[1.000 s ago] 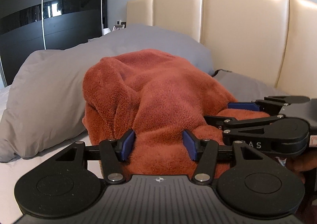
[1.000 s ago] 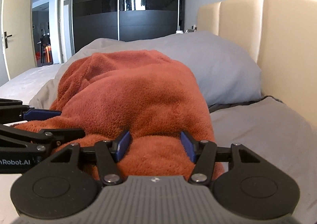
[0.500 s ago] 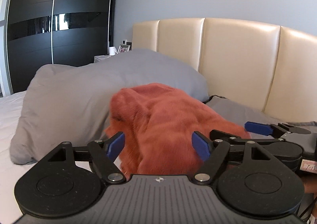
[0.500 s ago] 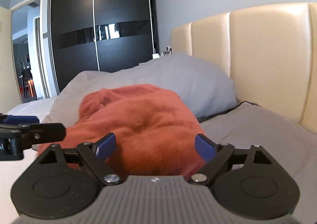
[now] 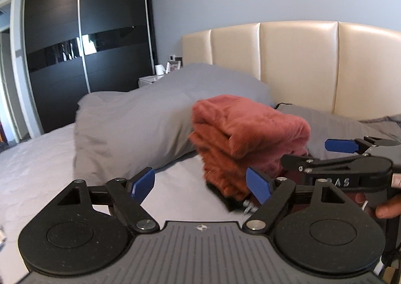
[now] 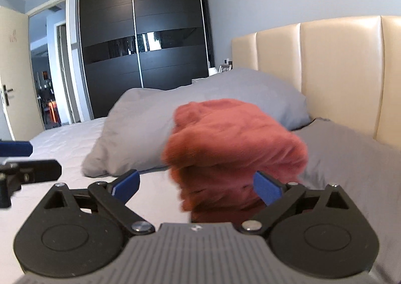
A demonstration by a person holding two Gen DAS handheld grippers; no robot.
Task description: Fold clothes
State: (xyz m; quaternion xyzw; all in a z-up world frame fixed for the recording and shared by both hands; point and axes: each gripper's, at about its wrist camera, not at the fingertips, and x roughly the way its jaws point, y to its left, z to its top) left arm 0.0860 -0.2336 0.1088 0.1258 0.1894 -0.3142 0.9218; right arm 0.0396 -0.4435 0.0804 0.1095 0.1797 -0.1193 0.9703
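Folded rust fleece garment [image 5: 248, 133] lying on the bed [image 5: 37, 158].

It rests against a grey pillow [image 5: 140, 118] at 10 o'clock, with the cream headboard [image 5: 295, 58] behind at 12. The left tool [image 5: 200, 185] and right tool [image 6: 195, 185] are both spread wide, gripping nothing, at 6.

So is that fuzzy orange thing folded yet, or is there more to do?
It looks folded: the rust fleece garment sits as a compact layered stack on the bed, against the grey pillow. Nothing is in hand: the left claw and right claw are both open and clear of it. No other clothes show in these views, so what is left cannot be told.
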